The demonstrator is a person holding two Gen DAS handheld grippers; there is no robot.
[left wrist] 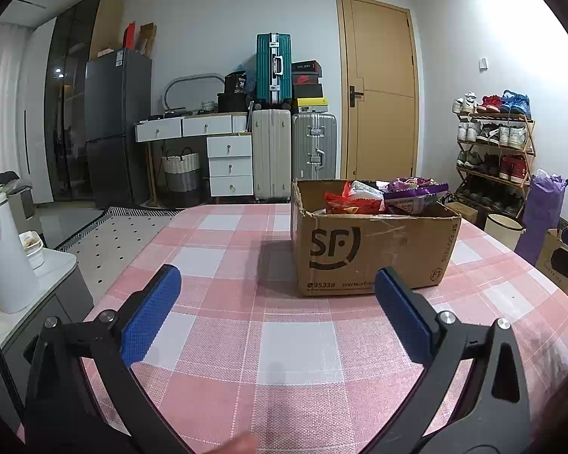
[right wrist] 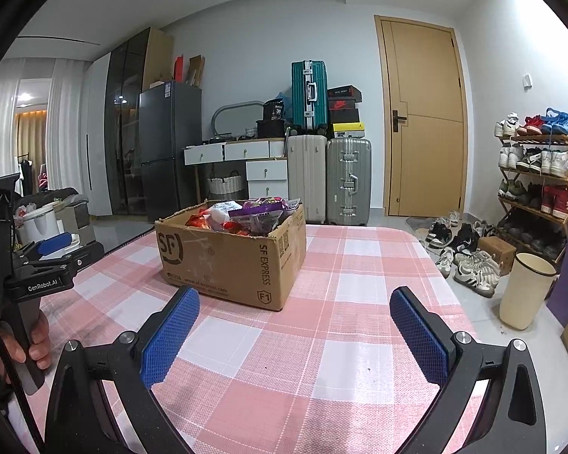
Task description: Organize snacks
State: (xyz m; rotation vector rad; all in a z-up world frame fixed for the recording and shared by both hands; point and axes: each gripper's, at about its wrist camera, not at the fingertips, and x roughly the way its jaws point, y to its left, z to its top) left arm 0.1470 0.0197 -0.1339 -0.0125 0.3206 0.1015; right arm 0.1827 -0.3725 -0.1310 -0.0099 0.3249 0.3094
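A brown SF Express cardboard box [left wrist: 371, 249] stands open on the pink checked tablecloth [left wrist: 299, 352], with red [left wrist: 350, 198] and purple snack packets [left wrist: 416, 193] heaped in it. My left gripper [left wrist: 276, 283] hovers open in front of the box, nothing between its blue pads. In the right wrist view the same box [right wrist: 231, 253] sits ahead and slightly left, snack packets [right wrist: 253, 215] showing over its rim. My right gripper [right wrist: 295, 302] is open and empty above the cloth. The left gripper [right wrist: 53, 249], held by a hand, shows at that view's left edge.
The table edge [right wrist: 435, 265] drops off at the right to a floor with shoes [right wrist: 469, 265], a cream bin [right wrist: 526, 291] and a shoe rack [right wrist: 537, 189]. Suitcases [left wrist: 295, 151], drawers and a fridge [left wrist: 117, 125] stand behind. A white kettle [left wrist: 3, 253] sits on a side cabinet at left.
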